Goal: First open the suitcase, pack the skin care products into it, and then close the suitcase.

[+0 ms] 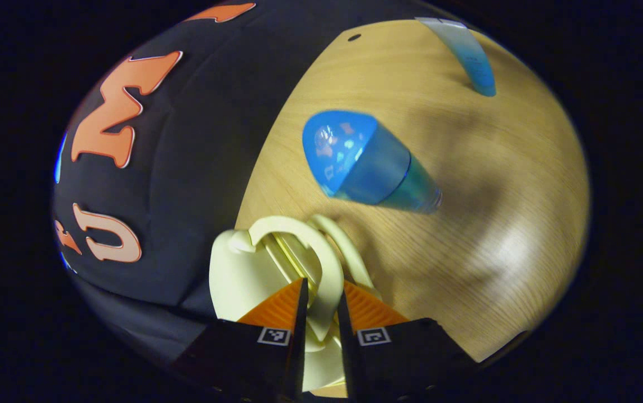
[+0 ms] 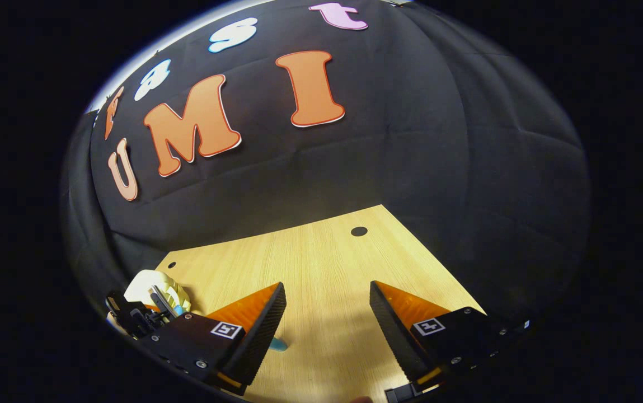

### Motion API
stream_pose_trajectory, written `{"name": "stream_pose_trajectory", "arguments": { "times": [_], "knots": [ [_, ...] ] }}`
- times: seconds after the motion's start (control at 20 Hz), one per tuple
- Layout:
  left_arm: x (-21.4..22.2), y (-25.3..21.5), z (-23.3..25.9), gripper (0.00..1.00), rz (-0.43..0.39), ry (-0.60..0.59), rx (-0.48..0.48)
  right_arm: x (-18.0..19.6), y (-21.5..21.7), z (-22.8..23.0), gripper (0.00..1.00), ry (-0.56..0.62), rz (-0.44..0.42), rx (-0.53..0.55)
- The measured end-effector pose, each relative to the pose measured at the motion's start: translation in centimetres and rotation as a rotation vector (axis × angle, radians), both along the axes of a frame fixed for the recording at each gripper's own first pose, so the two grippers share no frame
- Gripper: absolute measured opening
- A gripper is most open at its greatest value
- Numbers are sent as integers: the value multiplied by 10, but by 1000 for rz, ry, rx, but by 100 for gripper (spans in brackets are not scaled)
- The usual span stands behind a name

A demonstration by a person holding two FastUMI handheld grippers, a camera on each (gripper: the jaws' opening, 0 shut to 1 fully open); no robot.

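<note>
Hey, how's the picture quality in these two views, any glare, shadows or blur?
Left gripper view: blue bottle soft with glare spots on its cap, a broad shadow and a bright patch on the table, strong fisheye bending. Right gripper view: sharper, table evenly lit, wall dim, edges curved.

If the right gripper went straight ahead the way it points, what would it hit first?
Probably nothing close: ahead of the open right gripper lies bare table, then the black cloth wall. Depth is hard to judge.
</note>
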State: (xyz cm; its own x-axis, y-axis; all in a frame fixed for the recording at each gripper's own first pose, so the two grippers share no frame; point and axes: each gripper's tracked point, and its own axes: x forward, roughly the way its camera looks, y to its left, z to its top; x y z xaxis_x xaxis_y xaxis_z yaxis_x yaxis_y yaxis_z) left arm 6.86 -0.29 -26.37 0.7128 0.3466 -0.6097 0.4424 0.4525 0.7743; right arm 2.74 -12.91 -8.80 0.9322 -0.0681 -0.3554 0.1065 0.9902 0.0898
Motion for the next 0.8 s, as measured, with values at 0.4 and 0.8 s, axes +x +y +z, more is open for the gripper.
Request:
{"name": "stream_pose_trajectory", "arguments": {
  "times": [0.4,0.8],
  "knots": [
    [2,-13,41,1,25,-77,-262,-3,29,12,95,-42,40,-21],
    [0,2,41,1,122,-247,-644,-2,92,26,95,-90,70,-30]
  ]
}}
